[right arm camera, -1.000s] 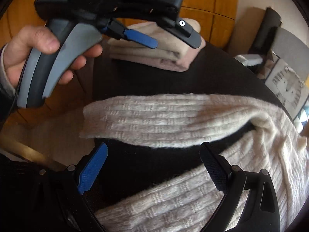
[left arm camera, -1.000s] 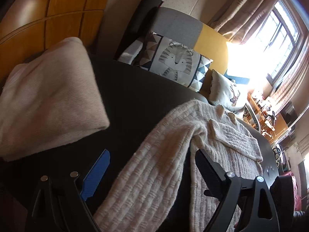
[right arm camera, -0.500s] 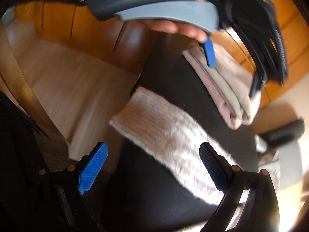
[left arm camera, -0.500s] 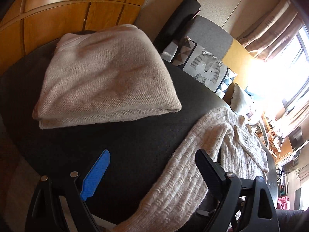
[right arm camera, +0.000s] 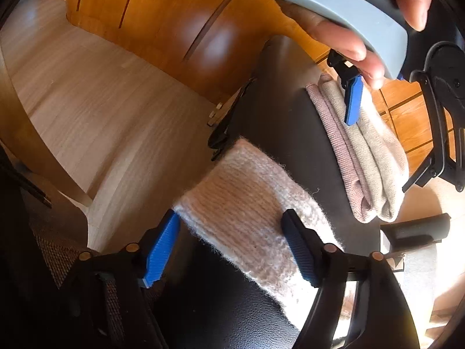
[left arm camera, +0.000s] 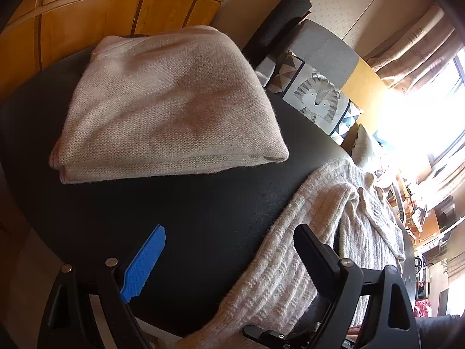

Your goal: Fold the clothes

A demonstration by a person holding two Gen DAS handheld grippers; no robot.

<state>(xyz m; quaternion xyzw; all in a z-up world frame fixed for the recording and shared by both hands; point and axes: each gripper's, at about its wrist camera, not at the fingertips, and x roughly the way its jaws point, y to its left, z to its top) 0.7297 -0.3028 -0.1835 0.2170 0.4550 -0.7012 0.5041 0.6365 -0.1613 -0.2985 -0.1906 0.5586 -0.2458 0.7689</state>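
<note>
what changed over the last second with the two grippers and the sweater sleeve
The right gripper rolled and dropped to the cuff of the ribbed sweater sleeve, which now lies between its closing jaws; a second ago they stood wide above the sleeve. The left gripper swung toward the folded sweaters, so the sleeve sits by its right finger instead of between both. It stayed open; the folded pile and black table stayed put.

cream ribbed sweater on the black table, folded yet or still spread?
Still spread. The ribbed sweater lies flat across the black table, one sleeve end past the edge, unlike the folded stack beside it.
</note>
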